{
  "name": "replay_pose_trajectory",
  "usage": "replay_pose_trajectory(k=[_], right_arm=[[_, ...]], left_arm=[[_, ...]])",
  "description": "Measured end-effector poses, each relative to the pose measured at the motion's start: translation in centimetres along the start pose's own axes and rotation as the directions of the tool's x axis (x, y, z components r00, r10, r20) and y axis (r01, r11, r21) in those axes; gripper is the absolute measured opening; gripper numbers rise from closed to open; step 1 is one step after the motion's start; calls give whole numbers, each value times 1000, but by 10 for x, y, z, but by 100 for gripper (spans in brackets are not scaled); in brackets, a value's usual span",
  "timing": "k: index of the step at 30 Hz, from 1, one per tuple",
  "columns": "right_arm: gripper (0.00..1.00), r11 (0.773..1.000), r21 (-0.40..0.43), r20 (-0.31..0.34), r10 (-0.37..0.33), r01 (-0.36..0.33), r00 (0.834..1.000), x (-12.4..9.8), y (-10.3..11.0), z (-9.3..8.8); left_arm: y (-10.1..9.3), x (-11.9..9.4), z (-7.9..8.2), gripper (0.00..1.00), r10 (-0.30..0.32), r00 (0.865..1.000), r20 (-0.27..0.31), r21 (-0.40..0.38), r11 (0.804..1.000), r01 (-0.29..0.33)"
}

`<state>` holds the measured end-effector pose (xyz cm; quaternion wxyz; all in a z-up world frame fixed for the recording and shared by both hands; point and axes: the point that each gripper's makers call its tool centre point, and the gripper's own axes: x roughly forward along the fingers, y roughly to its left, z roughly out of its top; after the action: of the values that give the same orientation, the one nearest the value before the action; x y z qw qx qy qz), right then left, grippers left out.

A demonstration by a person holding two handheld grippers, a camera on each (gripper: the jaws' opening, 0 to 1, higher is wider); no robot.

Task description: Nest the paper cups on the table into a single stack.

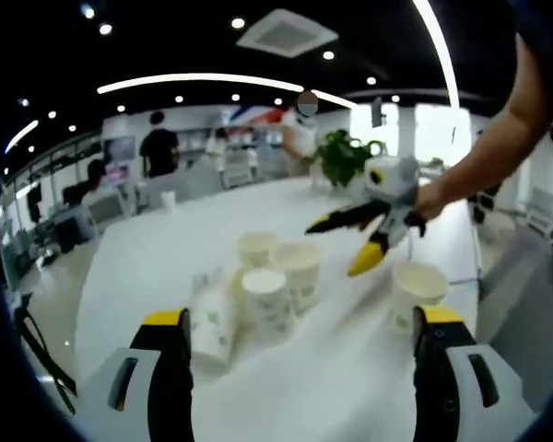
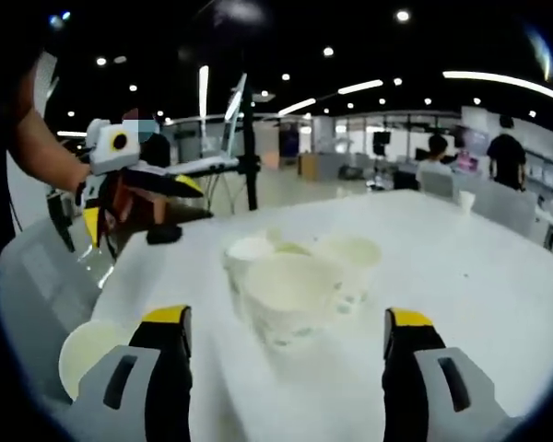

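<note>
Three white paper cups stand close together on the white table: a back one, a middle one and a front one. Another cup lies tipped beside them, just ahead of my left jaw. A lone cup stands to the right. My left gripper is open and empty, short of the cluster. A hand holds my right gripper open above the table, between the cluster and the lone cup. In the right gripper view, the right gripper frames the cluster. The lone cup sits low left, and the left gripper is open.
A potted plant and a small cup stand at the table's far end. Several people and chairs are beyond it. A dark stand rises behind the table edge. A person's arm reaches in from the right.
</note>
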<state>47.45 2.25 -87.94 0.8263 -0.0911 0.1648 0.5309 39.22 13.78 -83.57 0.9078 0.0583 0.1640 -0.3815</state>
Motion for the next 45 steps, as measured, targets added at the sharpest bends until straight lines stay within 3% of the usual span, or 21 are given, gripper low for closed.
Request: replay_pose_trajectory(k=[8, 12, 15, 17, 22, 33, 37, 45], right_arm=[[78, 1000, 19, 4, 4, -4, 1000, 20, -1, 1], [69, 999, 40, 3, 22, -22, 1000, 28, 0, 2], [65, 998, 51, 0, 22, -22, 1000, 34, 0, 0], [64, 998, 52, -2, 21, -21, 1000, 37, -2, -1], [59, 998, 61, -8, 21, -20, 1000, 42, -1, -2], [43, 1000, 18, -41, 11, -10, 999, 46, 0, -7], [42, 1000, 17, -38, 9, -8, 999, 43, 1, -5], [39, 999, 39, -25, 2, -1, 1000, 34, 3, -1]], left_arm=[[6, -4, -4, 98, 12, 1000, -15, -18, 1000, -12], [9, -6, -1, 98, 24, 1000, -10, -22, 999, -25], [17, -5, -10, 98, 53, 996, -72, 13, 999, -52], [18, -5, -1, 98, 52, 998, -31, -23, 998, -53], [23, -6, 7, 98, 72, 997, -5, -44, 996, -73], [29, -10, 8, 98, 84, 996, -6, -41, 996, -84], [19, -14, 8, 98, 76, 997, -6, -37, 996, -76], [18, -13, 8, 98, 66, 998, -12, -31, 997, -66]])
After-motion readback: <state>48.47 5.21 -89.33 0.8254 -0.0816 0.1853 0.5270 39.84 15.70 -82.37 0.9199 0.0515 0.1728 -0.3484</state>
